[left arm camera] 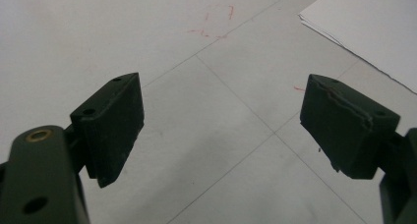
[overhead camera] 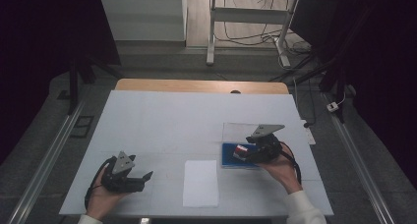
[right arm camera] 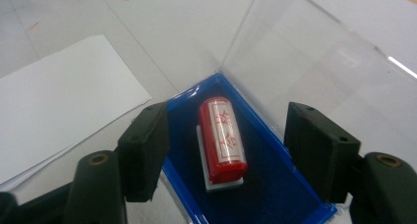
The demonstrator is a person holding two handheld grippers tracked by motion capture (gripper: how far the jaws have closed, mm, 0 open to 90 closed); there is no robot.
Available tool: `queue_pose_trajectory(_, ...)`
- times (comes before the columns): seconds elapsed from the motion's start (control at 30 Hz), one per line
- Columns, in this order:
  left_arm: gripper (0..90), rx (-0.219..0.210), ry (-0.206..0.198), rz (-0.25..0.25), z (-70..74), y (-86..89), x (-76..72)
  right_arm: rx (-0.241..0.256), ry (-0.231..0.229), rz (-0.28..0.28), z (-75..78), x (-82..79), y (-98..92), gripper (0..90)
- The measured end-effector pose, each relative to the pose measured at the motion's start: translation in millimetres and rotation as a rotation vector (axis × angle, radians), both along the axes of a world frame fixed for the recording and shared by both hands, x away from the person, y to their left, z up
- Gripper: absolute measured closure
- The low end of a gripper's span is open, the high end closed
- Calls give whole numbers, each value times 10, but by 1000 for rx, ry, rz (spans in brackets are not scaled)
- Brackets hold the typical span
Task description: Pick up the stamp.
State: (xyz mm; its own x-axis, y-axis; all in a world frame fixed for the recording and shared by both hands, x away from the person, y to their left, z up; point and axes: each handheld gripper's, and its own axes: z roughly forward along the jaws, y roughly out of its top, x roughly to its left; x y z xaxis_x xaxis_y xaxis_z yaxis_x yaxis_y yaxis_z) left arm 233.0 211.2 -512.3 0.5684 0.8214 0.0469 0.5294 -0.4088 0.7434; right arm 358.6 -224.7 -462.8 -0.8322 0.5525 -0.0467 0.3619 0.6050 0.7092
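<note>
R fingers [right arm camera: 147, 150]: I see them wide apart, one each side of the stamp, not touching it; nothing clamped.
R gripper [right arm camera: 226, 153]: I've got it low over the blue tray; in the high view it sits at [overhead camera: 260, 148] on the bench's right side, held by the person's right hand [overhead camera: 285, 167].
Stamp [right arm camera: 222, 140]: red cylinder w/ white label and red characters, lying on its side on a small white base, inside the tray, between my R fingers. In the high view it's a red-and-white spot at [overhead camera: 241, 150].
Blue tray [right arm camera: 275, 184]: dark-blue lined, bright blue rim; stamp rests near its middle.
Clear lid [right arm camera: 305, 57]: transparent, standing up at the tray's far edge, hinged open.
L fingers [left arm camera: 115, 126]: apart, nothing between them, just bare bench surface.
L gripper [left arm camera: 221, 130]: hovers near the bench's front-left, well apart from the tray; high view at [overhead camera: 129, 175], in the left hand [overhead camera: 103, 194].
Paper [overhead camera: 200, 182]: white sheets lying flat at front-centre, between the two grippers; corner visible at [left arm camera: 364, 22] and [right arm camera: 54, 116].
Bench [overhead camera: 172, 121]: white top w/ faint grid lines, few red marks.
</note>
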Motion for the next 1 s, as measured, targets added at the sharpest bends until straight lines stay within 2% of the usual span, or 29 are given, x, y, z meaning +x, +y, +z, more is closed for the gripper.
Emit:
queue_pose_trajectory(0.17, 171, 2, 0, 1, -4, 8, 3, -4, 22, -1, -53, 40, 22, 393)
queue_pose_trajectory(0.5, 171, 7, 1, 2, -15, 14, 7, -16, 19, 9, -88, 60, 42, 546)
queue_pose_trajectory(0.67, 173, 15, 1, 2, -17, 16, 6, -30, 37, 18, -112, 71, 42, 602)
queue_pose_trajectory(1.0, 173, 17, 1, 0, -26, 20, 8, -40, 39, 35, -113, 73, 43, 680)
